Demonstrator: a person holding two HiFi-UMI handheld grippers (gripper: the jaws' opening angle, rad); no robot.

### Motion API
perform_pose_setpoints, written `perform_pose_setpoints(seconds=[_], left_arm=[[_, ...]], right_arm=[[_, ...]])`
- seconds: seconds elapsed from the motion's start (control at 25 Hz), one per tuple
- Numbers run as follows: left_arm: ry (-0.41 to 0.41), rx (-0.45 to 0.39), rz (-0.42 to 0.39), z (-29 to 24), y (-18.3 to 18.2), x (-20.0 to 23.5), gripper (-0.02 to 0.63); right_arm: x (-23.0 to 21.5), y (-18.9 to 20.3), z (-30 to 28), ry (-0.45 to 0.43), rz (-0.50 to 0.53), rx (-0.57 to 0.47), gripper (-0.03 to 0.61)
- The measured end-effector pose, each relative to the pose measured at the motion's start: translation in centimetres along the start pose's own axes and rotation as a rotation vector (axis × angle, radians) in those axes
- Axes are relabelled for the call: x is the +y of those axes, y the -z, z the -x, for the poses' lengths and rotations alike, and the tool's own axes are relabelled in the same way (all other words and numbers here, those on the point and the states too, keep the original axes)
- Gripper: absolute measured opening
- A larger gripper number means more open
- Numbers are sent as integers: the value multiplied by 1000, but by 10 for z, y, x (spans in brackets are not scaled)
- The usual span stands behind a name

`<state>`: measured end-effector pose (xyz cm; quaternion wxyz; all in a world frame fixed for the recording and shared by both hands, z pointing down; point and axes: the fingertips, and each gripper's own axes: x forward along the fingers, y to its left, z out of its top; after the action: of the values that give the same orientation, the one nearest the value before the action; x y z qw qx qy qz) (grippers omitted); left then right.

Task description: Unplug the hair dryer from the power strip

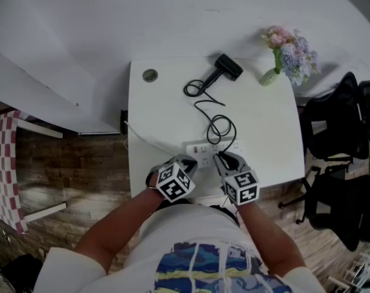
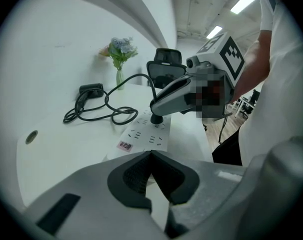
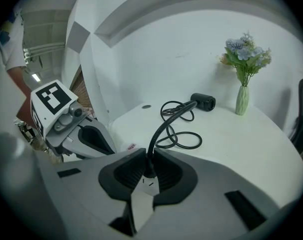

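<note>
Hair dryer (image 1: 224,69) is lying at the tabletop's (image 1: 264,133) far edge, its plug (image 3: 149,170) sitting in the strip (image 2: 141,134) close to the person. Right gripper (image 3: 149,154) jaws are clamping the plug. Left gripper (image 2: 151,154) jaws are meeting, empty, over the strip's near end. Unless the left is pressing down, the strip is risking lifting with the pull. A tilted pull is risking a slip onto the cord (image 3: 156,134).

An office: black swivel chairs (image 1: 339,118), ceiling strip lights (image 2: 244,0), white desk (image 1: 163,112).

Black dryer (image 1: 228,67) lies on its side at upper centre; its cord (image 1: 212,112) loops down to the white strip (image 1: 203,148) (plug (image 3: 149,169) seated in it) at lower centre.
</note>
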<state>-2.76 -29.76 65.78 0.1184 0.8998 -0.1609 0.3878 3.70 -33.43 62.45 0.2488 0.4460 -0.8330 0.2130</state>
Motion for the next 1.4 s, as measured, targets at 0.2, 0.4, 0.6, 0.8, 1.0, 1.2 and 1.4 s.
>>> perform_pose_setpoints(seconds=[0.2, 0.4, 0.6, 0.8, 1.0, 1.2, 1.4], left_arm=[[17, 41, -29, -3, -1, -1, 2], [12, 34, -22, -1, 0, -2, 2], [17, 16, 9, -1, -1, 0, 2], [17, 0, 48, -1, -1, 2, 2], [27, -1, 45, -1, 0, 1, 2], [28, -3, 43, 0, 0, 1, 2], [29, -4, 43, -1, -1, 1, 2]], right_arm=[[0, -27, 2, -3, 30, -66, 48], [-4, -63, 3, -9, 76, -110, 49], [-11, -75, 10, -14, 52, -124, 51], [-13, -81, 17, -32, 32, -130, 51], [-12, -82, 22, -36, 24, -135, 51], [-12, -82, 23, -35, 36, -127, 49], [-13, -80, 23, -33, 39, -122, 49]])
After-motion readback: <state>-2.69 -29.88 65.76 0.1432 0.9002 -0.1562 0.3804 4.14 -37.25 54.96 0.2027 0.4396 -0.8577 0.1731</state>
